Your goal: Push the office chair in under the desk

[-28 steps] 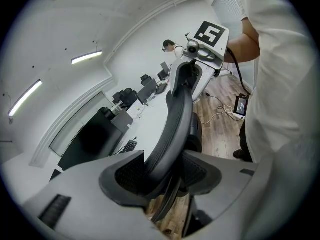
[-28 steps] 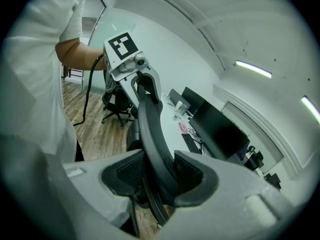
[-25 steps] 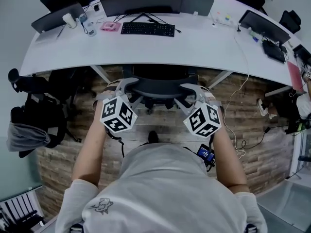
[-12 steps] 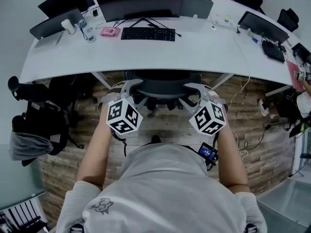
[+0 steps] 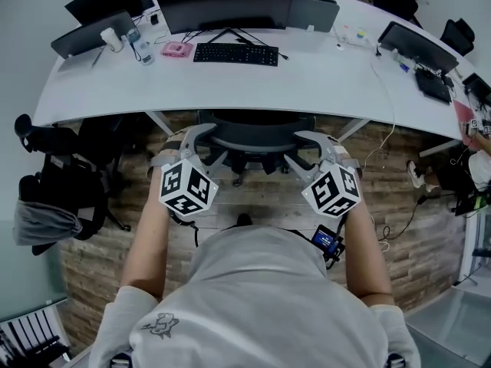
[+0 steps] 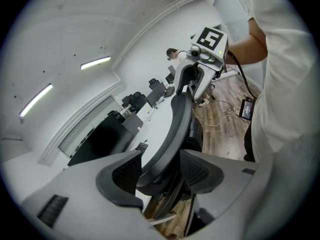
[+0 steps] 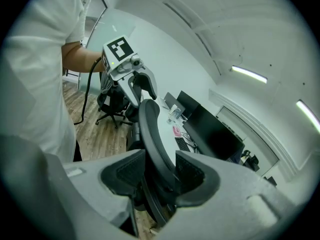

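The black office chair's backrest (image 5: 255, 135) stands just in front of the white curved desk (image 5: 230, 79), with the seat hidden below the desktop. My left gripper (image 5: 198, 138) is at the backrest's left end. In the left gripper view the backrest rim (image 6: 177, 119) runs between the jaws of the left gripper (image 6: 160, 171), which are opening, with a little slack at the pads. My right gripper (image 5: 307, 140) is at the right end. In the right gripper view the right gripper (image 7: 157, 171) has its pads pressed on the backrest rim (image 7: 150, 129).
A keyboard (image 5: 235, 54), dark monitors (image 5: 222, 6) and a pink object (image 5: 176, 49) lie on the desk. Another black chair (image 5: 54, 182) with a grey cloth stands at the left. Cables (image 5: 380, 205) trail over the wooden floor at the right.
The backrest and both grippers have edged slightly toward the desk. The left gripper's marker cube has since drawn back a little to the left.
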Demonstrator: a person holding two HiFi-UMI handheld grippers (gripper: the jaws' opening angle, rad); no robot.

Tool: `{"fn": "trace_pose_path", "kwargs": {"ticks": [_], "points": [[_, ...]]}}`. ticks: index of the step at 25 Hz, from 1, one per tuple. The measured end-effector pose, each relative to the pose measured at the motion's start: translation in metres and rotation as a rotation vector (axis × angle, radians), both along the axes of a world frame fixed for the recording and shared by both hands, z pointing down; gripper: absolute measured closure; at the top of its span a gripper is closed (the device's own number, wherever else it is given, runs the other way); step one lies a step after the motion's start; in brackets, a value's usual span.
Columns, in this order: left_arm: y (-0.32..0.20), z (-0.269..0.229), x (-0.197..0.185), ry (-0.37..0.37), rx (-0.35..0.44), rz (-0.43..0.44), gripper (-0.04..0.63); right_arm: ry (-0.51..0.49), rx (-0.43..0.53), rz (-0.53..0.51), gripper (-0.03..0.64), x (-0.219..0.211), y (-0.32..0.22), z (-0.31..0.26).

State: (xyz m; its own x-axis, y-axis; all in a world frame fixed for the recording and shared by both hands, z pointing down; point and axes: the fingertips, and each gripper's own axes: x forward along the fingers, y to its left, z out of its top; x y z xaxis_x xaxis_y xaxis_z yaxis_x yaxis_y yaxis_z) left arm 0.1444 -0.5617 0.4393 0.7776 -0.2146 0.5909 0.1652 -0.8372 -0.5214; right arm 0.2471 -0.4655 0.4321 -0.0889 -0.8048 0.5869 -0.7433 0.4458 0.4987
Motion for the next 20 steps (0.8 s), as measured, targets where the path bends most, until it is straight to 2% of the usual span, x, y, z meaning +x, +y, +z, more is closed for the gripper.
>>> {"fn": "trace_pose_path", "kwargs": {"ticks": [5, 8, 13, 17, 20], "points": [[0.027, -0.035, -0.018, 0.174, -0.147, -0.076, 0.354, -0.054, 0.091, 0.005, 0.433, 0.002, 0.03, -0.025], [0.056, -0.045, -0.018, 0.257, -0.193, -0.107, 0.354, -0.12, 0.119, 0.021, 0.434, 0.0, 0.052, -0.031], [0.116, -0.059, 0.002, 0.347, -0.219, -0.117, 0.354, -0.248, 0.186, 0.01, 0.456, -0.002, 0.096, -0.049], [0.169, -0.062, 0.017, 0.398, -0.251, -0.132, 0.357, -0.307, 0.216, -0.004, 0.5, 0.0, 0.144, -0.056], [0.211, -0.064, 0.028, 0.428, -0.272, -0.138, 0.384, -0.349, 0.238, -0.009, 0.543, 0.004, 0.181, -0.059]]}}
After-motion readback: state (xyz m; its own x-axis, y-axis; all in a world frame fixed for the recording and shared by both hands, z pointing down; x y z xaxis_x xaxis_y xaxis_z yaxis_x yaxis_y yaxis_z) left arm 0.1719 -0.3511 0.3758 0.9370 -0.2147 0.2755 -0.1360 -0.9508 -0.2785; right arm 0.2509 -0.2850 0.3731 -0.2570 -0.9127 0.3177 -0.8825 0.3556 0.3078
